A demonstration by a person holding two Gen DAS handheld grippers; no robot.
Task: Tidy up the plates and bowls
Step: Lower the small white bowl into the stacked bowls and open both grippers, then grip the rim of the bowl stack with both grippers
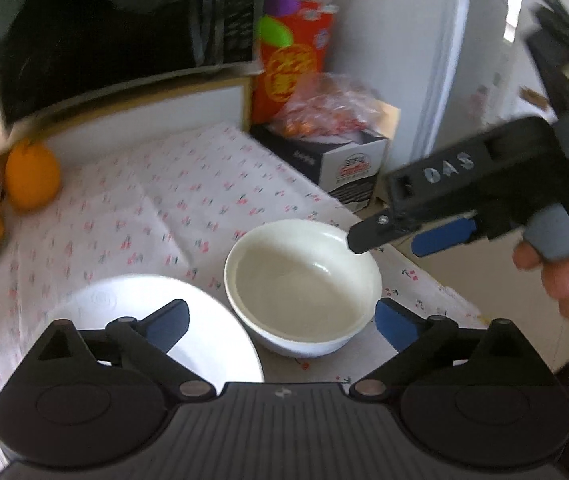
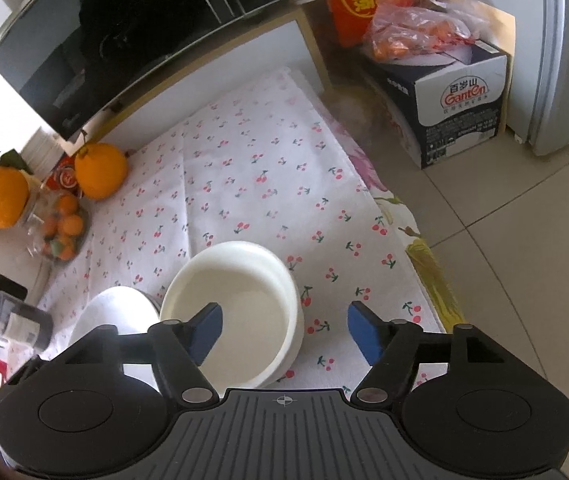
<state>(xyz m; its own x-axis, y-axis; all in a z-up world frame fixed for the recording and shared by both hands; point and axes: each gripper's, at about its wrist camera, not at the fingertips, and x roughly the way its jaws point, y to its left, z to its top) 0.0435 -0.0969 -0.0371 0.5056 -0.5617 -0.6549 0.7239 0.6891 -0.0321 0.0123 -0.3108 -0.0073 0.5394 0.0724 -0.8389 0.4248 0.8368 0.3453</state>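
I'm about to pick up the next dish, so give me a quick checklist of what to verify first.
1. Left gripper free of any dish: ok, jaws wide, nothing between the pads.
2. Right gripper free: ok, open, one finger over the bowl's rim, not pressing.
3. Bowl upright on the cloth: ok.
4. Plate flat beside the bowl: ok.
5. Bowl and plate touching: cannot tell.
6. Bowl away from the table edge: ok, cloth shows on all sides.

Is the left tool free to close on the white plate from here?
Probably yes: left tool is open, its left pad already above the plate. The bowl sits right beside it and may crowd the grasp.
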